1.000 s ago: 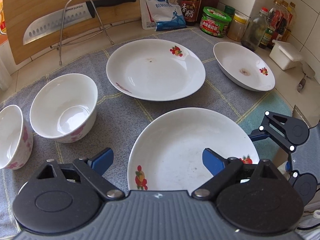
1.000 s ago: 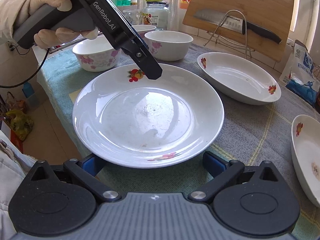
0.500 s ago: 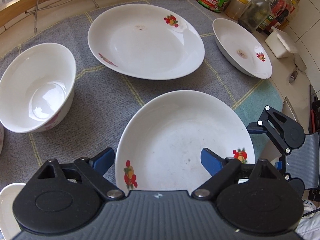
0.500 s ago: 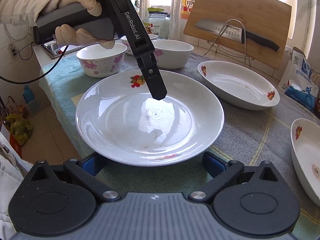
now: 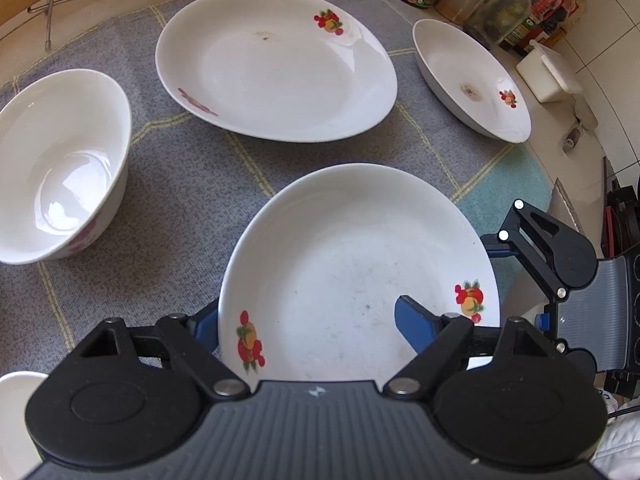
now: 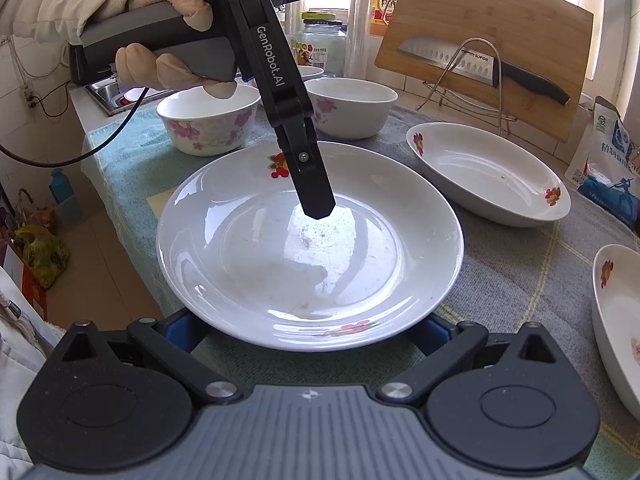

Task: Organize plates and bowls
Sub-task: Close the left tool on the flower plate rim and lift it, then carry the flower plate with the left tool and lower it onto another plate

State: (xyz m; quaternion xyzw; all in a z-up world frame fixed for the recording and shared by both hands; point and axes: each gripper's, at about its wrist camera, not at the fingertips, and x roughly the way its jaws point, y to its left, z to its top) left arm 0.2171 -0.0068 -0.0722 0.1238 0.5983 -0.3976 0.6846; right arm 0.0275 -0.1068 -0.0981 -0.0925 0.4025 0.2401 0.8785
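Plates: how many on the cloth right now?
3. The nearest plate has its rim between the closing jaws of the left gripper; the second plate lies behind it on the cloth; the third plate sits far right by the jars. None looks stacked or hidden.

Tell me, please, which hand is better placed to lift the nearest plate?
Probably the left: its tool straddles the plate's rim and is closing on it. The right tool sits open at the opposite edge, fingers apart beneath the rim.
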